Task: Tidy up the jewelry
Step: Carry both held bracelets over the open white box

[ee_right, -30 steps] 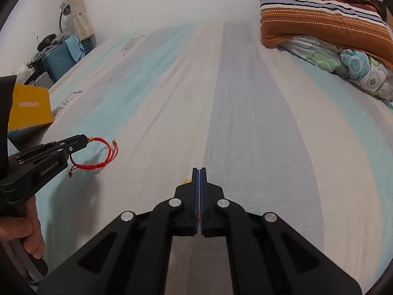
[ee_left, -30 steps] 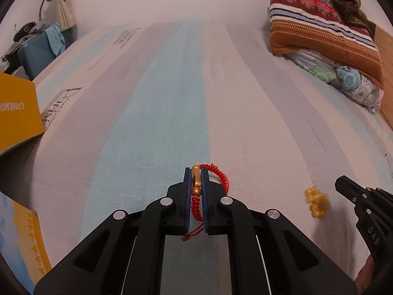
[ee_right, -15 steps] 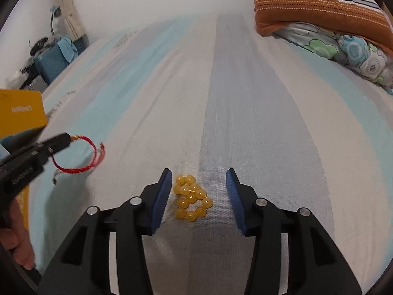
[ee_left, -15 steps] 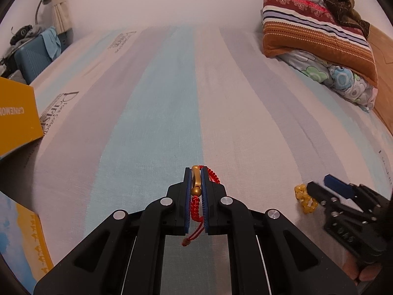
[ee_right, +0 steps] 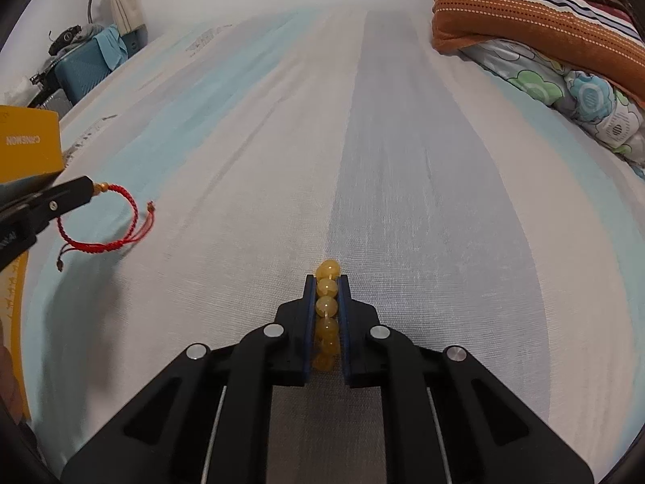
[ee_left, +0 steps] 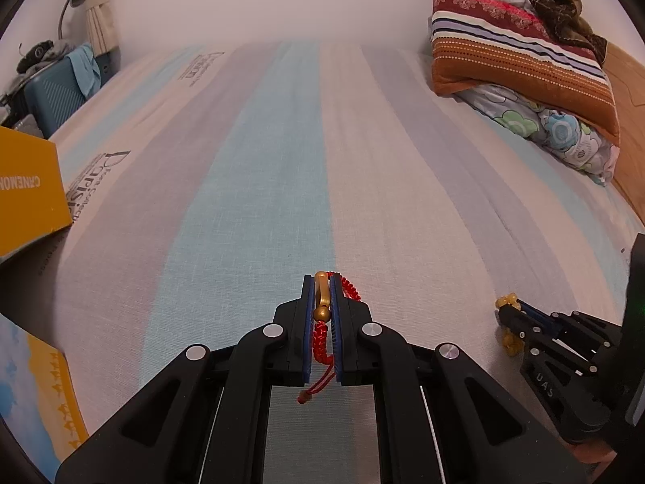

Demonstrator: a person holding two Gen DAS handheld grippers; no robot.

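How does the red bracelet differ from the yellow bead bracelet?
The red bracelet is thin braided cord with a gold charm and loose tail ends; the yellow bracelet is a string of round translucent beads. The red one hangs open as a loop; the yellow one is squeezed flat. Shared: each is clamped in a gripper, left and right.

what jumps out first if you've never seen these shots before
The red cord bracelet with its gold clasp, pinched in the left gripper low in the centre of the left view, and the yellow bead bracelet clamped in the right gripper, whose jaws have just closed on it. Behind both runs the striped bedsheet, with a pile of striped and floral pillows at the upper right.
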